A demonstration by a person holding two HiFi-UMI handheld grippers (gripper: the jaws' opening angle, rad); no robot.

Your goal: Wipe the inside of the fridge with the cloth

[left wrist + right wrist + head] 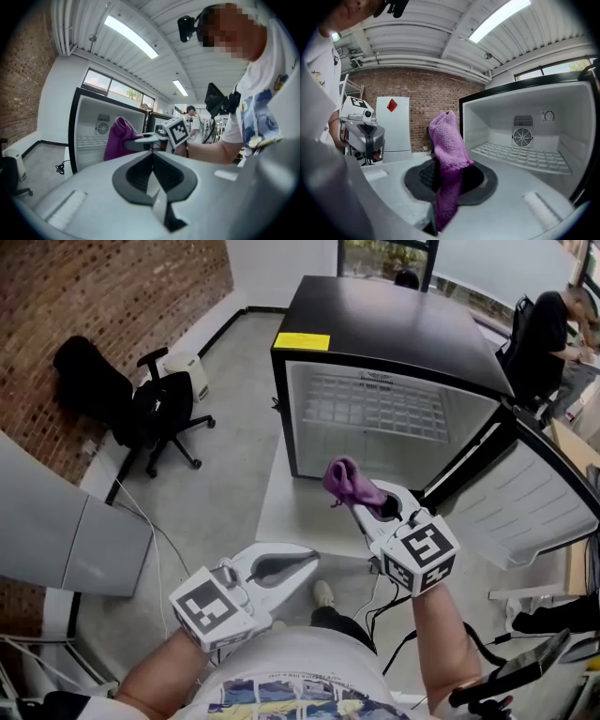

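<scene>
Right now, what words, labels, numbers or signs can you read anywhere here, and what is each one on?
Nothing reads as words or numbers.
Yellow label on the fridge top: print too small to read.
Red diamond sign on the white cabinet: no legible text.
Square markers on the left claw and right claw cubes: coded patterns, no letters.
Shirt print: too blurred to read.

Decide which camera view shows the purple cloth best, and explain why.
The right gripper view: the cloth fills the centre, its knit clear, clamped in the right claw. The head view shows it small and bunched at that claw's tip. The left gripper view shows it side-on, farther off, before the fridge.
</scene>
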